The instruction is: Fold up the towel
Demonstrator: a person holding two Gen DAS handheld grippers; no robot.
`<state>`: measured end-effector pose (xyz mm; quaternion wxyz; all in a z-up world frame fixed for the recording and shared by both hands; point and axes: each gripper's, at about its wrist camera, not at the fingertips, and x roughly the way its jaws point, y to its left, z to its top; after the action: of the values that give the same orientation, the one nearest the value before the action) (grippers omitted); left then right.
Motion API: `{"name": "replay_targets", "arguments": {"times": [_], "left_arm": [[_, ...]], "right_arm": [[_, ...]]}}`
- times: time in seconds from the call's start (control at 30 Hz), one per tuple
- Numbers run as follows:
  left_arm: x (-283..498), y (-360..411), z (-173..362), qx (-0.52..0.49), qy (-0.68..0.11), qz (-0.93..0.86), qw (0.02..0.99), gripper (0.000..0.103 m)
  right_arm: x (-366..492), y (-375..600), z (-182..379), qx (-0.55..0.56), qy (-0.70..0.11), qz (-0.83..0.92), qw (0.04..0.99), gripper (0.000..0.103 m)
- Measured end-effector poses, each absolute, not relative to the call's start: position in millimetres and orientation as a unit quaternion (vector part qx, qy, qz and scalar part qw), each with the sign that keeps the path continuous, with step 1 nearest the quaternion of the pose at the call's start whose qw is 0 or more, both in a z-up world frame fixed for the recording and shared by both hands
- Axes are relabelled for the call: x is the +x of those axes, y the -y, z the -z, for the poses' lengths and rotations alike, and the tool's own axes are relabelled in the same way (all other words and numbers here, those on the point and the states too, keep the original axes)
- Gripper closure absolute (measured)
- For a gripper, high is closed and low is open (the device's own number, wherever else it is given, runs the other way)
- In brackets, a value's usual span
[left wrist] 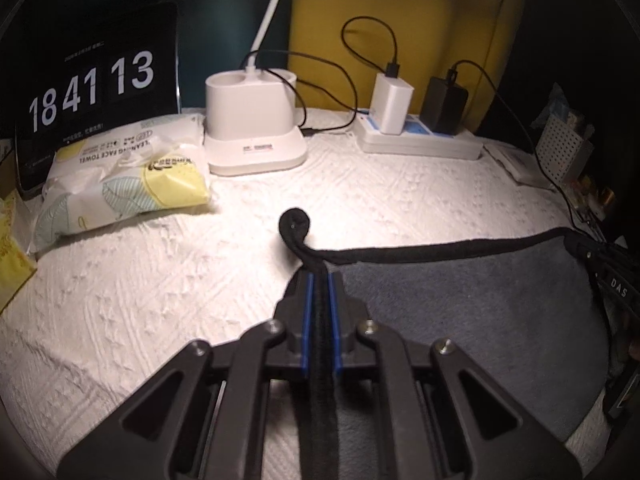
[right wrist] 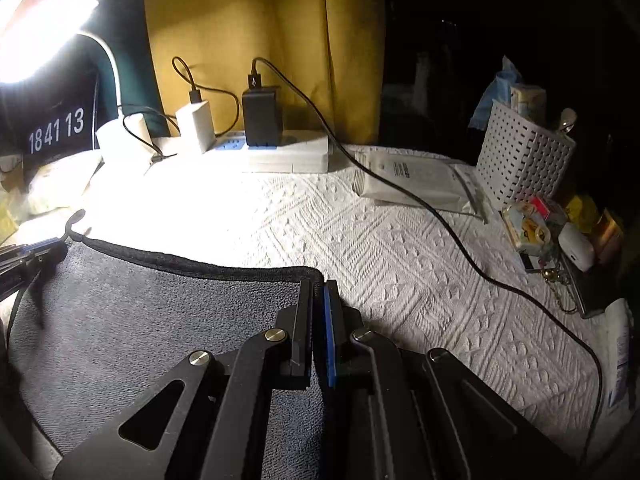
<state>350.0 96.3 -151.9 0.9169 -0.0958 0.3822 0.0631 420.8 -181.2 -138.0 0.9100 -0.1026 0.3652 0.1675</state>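
Note:
A grey towel with a black hem lies on a white textured cloth. In the left wrist view my left gripper is shut on the towel's black hem at its left corner, and the corner tip curls up just beyond the fingertips. The right gripper shows at the right edge, on the other corner. In the right wrist view the towel spreads to the left, and my right gripper is shut on its right corner hem. The left gripper shows at the far left there.
At the back stand a clock screen, a face-towel pack, a white lamp base and a power strip with chargers. A white basket, a wipes pack, small boxes and a black cable lie at the right.

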Motion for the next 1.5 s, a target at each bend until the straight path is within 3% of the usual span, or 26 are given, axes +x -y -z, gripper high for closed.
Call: {"name": "replay_targets", "arguments": {"times": [0.4, 0.6, 0.7, 0.73, 0.83, 0.87, 1.5], "left_arm": [[359.7, -94.4, 156.6, -0.091, -0.411, -0.069, 0.905, 0.092], [356.2, -94.3, 153.6, -0.089, -0.413, -0.074, 0.903, 0.083], [351.1, -94.7, 150.9, -0.091, -0.41, -0.077, 0.904, 0.077], [348.6, -95.4, 149.1, -0.093, -0.408, -0.078, 0.905, 0.07], [341.3, -96.3, 143.6, -0.1, -0.398, -0.077, 0.909, 0.033], [338.2, -96.4, 141.3, -0.102, -0.394, -0.076, 0.91, 0.031], [274.4, -76.6, 109.6, -0.099, -0.362, -0.061, 0.925, 0.031]], "right_arm": [[427.1, 183.0, 146.0, -0.104, -0.39, -0.155, 0.902, 0.096], [427.0, 185.3, 141.4, -0.104, -0.392, -0.146, 0.902, 0.071], [424.4, 188.1, 134.9, -0.102, -0.389, -0.143, 0.904, 0.067], [423.3, 188.8, 132.8, -0.102, -0.389, -0.142, 0.905, 0.067], [419.0, 190.6, 126.1, -0.099, -0.385, -0.14, 0.907, 0.066], [417.3, 191.1, 124.2, -0.098, -0.384, -0.14, 0.907, 0.066], [359.5, 201.0, 89.7, -0.09, -0.361, -0.139, 0.918, 0.066]]}}
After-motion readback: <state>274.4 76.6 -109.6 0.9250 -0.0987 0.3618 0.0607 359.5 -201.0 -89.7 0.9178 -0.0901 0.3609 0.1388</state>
